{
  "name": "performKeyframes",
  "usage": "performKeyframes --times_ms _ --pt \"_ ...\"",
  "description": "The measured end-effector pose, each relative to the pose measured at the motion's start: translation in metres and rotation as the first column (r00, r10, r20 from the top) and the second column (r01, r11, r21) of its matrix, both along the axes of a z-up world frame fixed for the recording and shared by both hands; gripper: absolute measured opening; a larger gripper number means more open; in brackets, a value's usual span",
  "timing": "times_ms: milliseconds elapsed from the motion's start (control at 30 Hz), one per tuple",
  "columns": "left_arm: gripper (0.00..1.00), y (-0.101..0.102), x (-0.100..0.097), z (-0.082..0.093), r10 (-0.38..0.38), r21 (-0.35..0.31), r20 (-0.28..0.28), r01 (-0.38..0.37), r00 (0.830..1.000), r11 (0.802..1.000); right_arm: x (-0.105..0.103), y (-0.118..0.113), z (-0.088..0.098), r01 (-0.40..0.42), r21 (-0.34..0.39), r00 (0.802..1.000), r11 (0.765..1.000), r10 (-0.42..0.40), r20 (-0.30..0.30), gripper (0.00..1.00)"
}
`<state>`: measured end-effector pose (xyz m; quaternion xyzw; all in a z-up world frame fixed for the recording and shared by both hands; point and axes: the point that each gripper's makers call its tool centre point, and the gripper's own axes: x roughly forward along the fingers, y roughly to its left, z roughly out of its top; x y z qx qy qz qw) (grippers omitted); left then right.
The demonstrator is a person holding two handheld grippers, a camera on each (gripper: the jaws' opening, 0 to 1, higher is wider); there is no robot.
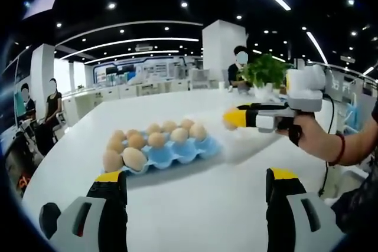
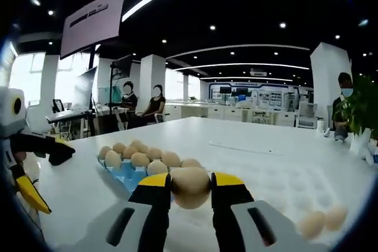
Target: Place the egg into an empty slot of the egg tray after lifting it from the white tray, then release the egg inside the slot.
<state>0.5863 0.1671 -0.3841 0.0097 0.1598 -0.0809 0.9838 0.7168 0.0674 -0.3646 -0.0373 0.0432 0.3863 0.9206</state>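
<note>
R gripper (image 2: 191, 188) pinches an egg (image 2: 190, 186) between its yellow-tipped jaws, held up above the table (image 2: 248, 163), near the egg tray (image 2: 126, 173) but not over a slot as far as I can tell. In the left gripper view the same gripper (image 1: 231, 119) comes in from the right, a hand (image 1: 312, 136) around its grip, the egg (image 1: 227, 121) at its tip, off to the right of the tray (image 1: 177, 153) and above the table (image 1: 207, 205). L gripper (image 1: 196, 182) has jaws spread wide, nothing between them, low over the table on the near side of the tray. In the right gripper view it (image 2: 23, 163) shows at the left edge, jaws apart. The blue tray holds approx 10 brown eggs, with the free slots along the front row nearest the L gripper. Two more eggs (image 2: 322, 222) lie at the lower right of the right gripper view; can't tell what they sit on, too blurred. A plant (image 1: 266, 72) stands at the far end of the table. People sit and stand in the bkgd.
</note>
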Motion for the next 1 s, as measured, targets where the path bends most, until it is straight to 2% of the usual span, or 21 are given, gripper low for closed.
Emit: performKeyframes --times_ms 233,633,933,1000 --pt "1.00 0.004 0.000 -0.001 0.003 -0.001 -0.004 -0.003 1.000 1.000 -0.004 0.023 0.005 -0.069 0.006 0.997 0.998 0.069 0.019 0.28" --pt "1.00 0.009 -0.002 -0.001 0.006 0.007 -0.008 -0.006 1.000 1.000 -0.019 0.065 0.007 -0.182 0.032 0.983 0.983 0.182 0.014 0.28" --pt "1.00 0.007 -0.006 0.001 0.010 0.016 -0.008 -0.010 1.000 1.000 -0.023 0.095 -0.001 -0.233 0.022 0.972 0.972 0.233 -0.010 0.28" --pt "1.00 0.007 -0.006 0.002 0.014 0.000 -0.003 -0.014 1.000 1.000 -0.024 0.103 -0.003 -0.242 0.018 0.970 0.970 0.243 -0.017 0.28"
